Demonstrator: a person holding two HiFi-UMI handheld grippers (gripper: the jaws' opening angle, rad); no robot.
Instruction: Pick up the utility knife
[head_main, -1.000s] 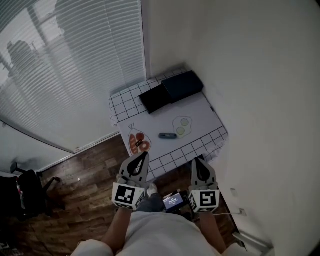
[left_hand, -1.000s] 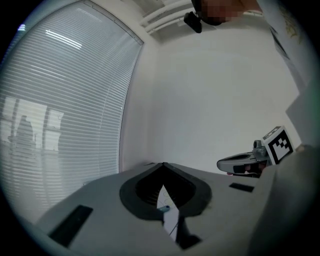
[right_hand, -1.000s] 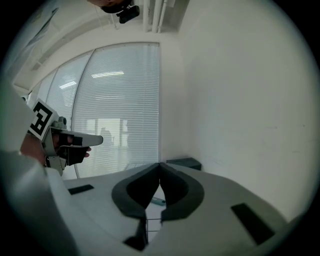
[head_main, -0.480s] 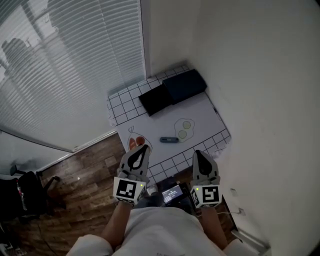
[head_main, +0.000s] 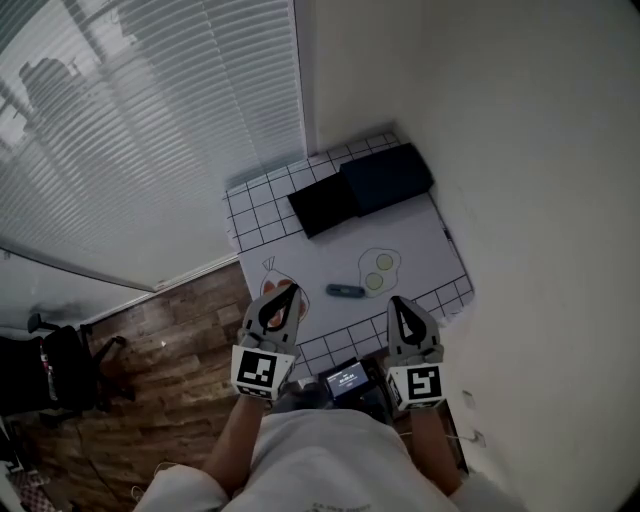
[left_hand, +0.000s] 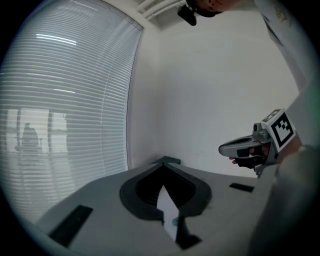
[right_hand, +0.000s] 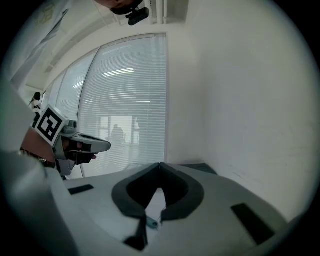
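Note:
The utility knife (head_main: 345, 291), small and blue-grey, lies on the white middle of a table (head_main: 440, 245) covered with a grid-edged cloth. Both grippers are held side by side at the table's near edge, pointing at it. My left gripper (head_main: 291, 291) is shut and empty, its tip left of the knife over an orange print. My right gripper (head_main: 397, 301) is shut and empty too, its tip right of the knife and nearer me. In the right gripper view the jaws (right_hand: 160, 165) meet at the tip. In the left gripper view the jaws (left_hand: 164, 161) meet as well.
A black flat case (head_main: 325, 205) and a dark blue one (head_main: 386, 178) lie at the table's far end. A fried-egg print (head_main: 378, 270) lies right of the knife. White wall runs along the right, blinds (head_main: 150, 120) on the left. An office chair (head_main: 60, 370) stands on the wood floor.
Both grippers have moved forward together toward the table, and their tips now reach its near edge on either side of the knife. Both stayed shut.

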